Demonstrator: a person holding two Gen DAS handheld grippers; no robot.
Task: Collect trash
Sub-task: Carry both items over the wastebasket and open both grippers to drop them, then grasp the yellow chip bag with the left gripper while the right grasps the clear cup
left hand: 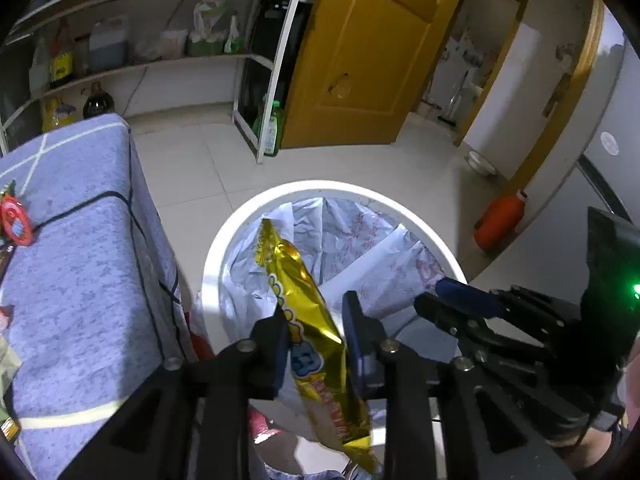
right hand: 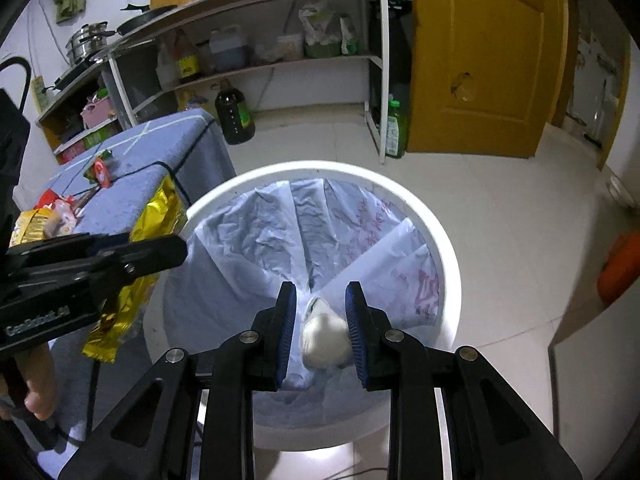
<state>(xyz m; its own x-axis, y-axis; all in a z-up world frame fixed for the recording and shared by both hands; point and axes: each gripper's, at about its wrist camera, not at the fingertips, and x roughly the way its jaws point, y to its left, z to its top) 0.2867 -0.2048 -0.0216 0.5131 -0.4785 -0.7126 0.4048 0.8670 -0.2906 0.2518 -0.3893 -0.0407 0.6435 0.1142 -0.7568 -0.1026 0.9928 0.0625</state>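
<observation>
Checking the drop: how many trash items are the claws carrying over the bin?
2: a gold wrapper between the left claw's fingers, a white wad in the right claw, both above the bin.

One white bin [right hand: 448,248], lined with one plastic bag [right hand: 248,236], stands beside one blue-covered table [left hand: 80,264]. Two grippers hover over it, left [left hand: 316,316] and right [right hand: 322,308], with one gold foil wrapper [left hand: 316,320] and one pale crumpled wad [right hand: 324,340] between their jaws. One yellow door [right hand: 480,60] and one orange bottle [left hand: 500,222] lie beyond.
</observation>
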